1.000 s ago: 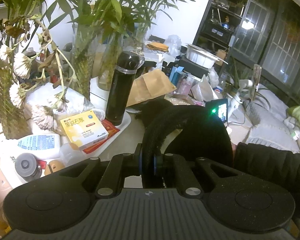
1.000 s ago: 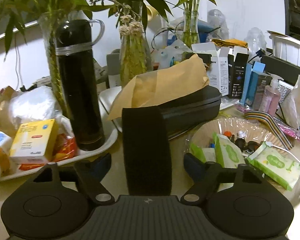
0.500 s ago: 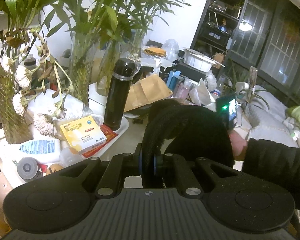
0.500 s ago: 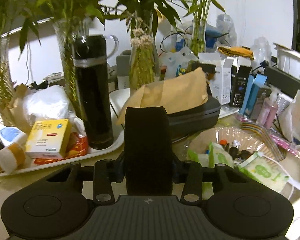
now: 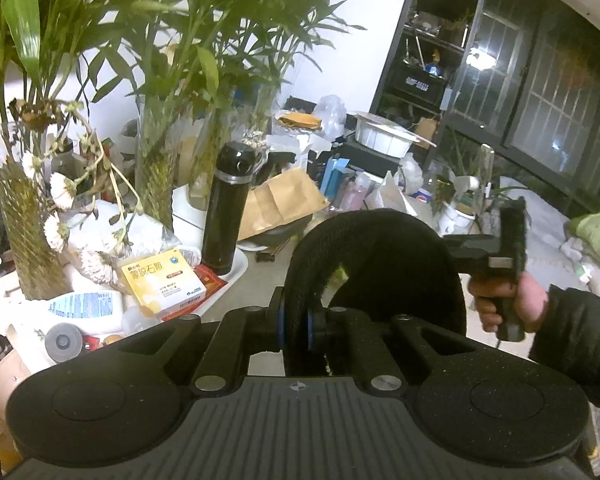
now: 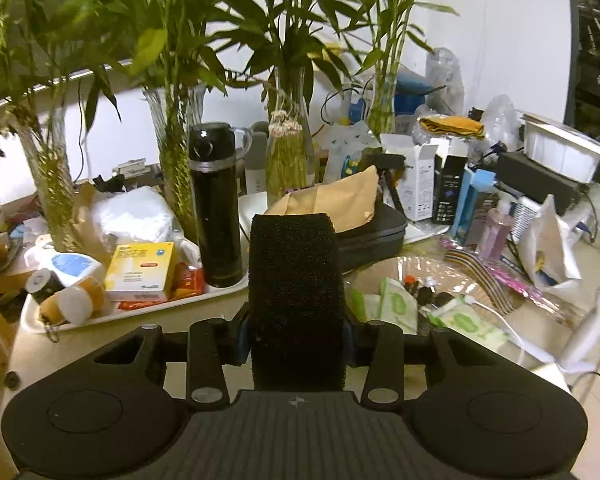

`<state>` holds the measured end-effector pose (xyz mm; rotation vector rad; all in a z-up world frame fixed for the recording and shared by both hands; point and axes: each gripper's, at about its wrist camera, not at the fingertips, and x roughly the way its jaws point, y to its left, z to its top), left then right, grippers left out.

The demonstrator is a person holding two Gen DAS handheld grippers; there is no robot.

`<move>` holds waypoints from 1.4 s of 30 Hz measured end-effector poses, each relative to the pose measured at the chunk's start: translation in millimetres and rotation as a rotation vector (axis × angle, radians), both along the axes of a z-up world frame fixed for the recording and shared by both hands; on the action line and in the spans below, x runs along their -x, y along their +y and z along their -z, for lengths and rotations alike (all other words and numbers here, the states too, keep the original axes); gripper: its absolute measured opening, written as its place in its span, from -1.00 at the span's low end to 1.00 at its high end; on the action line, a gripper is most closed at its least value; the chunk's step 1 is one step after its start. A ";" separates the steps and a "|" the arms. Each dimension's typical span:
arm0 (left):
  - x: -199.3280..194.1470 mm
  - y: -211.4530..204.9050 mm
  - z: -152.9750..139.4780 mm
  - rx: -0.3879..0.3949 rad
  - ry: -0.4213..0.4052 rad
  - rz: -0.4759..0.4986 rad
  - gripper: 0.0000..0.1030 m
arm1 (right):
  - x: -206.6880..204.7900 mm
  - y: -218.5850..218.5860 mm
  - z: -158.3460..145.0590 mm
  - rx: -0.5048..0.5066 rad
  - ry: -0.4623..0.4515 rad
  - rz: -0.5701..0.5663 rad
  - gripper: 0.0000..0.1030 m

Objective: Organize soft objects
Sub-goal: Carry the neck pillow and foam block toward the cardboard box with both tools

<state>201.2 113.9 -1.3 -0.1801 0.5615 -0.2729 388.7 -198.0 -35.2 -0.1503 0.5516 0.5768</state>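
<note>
A long black foam strip (image 5: pixel 364 232) arches in the air between my two grippers. My left gripper (image 5: pixel 294 330) is shut on one end of it, held above the cluttered table. My right gripper (image 6: pixel 296 336) is shut on the other end, a flat black foam pad (image 6: pixel 294 276) standing upright between its jaws. In the left wrist view the right gripper (image 5: pixel 508 240) shows at the right, held by a hand in a dark sleeve, with the foam end in it.
A black flask (image 6: pixel 216 208) stands on a white tray (image 6: pixel 140 312) beside a yellow box (image 6: pixel 142 266). Glass vases of bamboo (image 6: pixel 178 184) stand behind. A dark case under a brown envelope (image 6: pixel 340 200), a wrapped basket of packets (image 6: pixel 412 300) and boxes (image 6: pixel 448 188) fill the right.
My right gripper has closed on the foam end and lifted. Both grippers have risen and pulled back from the table, and the strip now arches between them.
</note>
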 end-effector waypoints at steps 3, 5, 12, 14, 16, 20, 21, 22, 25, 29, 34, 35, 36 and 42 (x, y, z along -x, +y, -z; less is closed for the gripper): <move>7.3 -2.1 -7.6 -0.002 -0.007 0.003 -0.82 | 20.5 -13.3 -10.5 -0.012 -0.006 0.006 -0.13; 12.6 -2.9 -12.4 -0.002 -0.010 0.003 -0.82 | 34.7 -22.8 -16.9 -0.024 -0.008 0.011 -0.13; 31.3 -10.7 -27.6 -0.009 -0.016 0.013 -0.82 | 81.0 -47.5 -40.5 -0.057 -0.031 0.011 -0.13; 38.0 -13.5 -32.0 -0.014 -0.019 0.018 -0.82 | 92.8 -53.8 -47.9 -0.071 -0.040 0.011 -0.13; 45.1 -16.9 -35.4 -0.018 -0.019 0.022 -0.82 | 105.4 -60.0 -54.5 -0.084 -0.048 0.012 -0.13; 60.2 -24.1 -40.8 -0.039 -0.016 0.028 -0.82 | 129.8 -69.7 -66.1 -0.102 -0.070 0.006 -0.12; 63.5 -25.4 -41.5 -0.043 -0.014 0.032 -0.82 | 135.4 -72.3 -68.1 -0.108 -0.073 0.006 -0.12; 67.3 -27.3 -42.0 -0.048 -0.011 0.036 -0.82 | 141.2 -75.0 -69.8 -0.115 -0.076 0.005 -0.12; 79.4 -30.1 -41.6 -0.053 0.005 0.044 -0.82 | 156.8 -82.2 -74.4 -0.127 -0.082 0.001 -0.12; 90.7 -33.4 -36.8 -0.040 0.044 0.044 -0.82 | 176.8 -90.6 -77.0 -0.139 -0.087 -0.002 -0.12; 101.4 -35.2 -29.0 0.005 0.098 0.051 -0.82 | 195.1 -103.4 -80.9 -0.155 -0.087 0.003 -0.12; 102.4 -35.4 -27.4 0.020 0.112 0.053 -0.82 | 198.4 -105.3 -81.8 -0.156 -0.088 0.004 -0.12; 103.6 -35.3 -25.2 0.039 0.128 0.055 -0.82 | 201.0 -106.3 -82.5 -0.156 -0.089 0.004 -0.12; 90.9 -28.5 12.7 0.220 0.332 0.059 -0.77 | 218.3 -115.2 -84.1 -0.172 -0.080 0.006 -0.12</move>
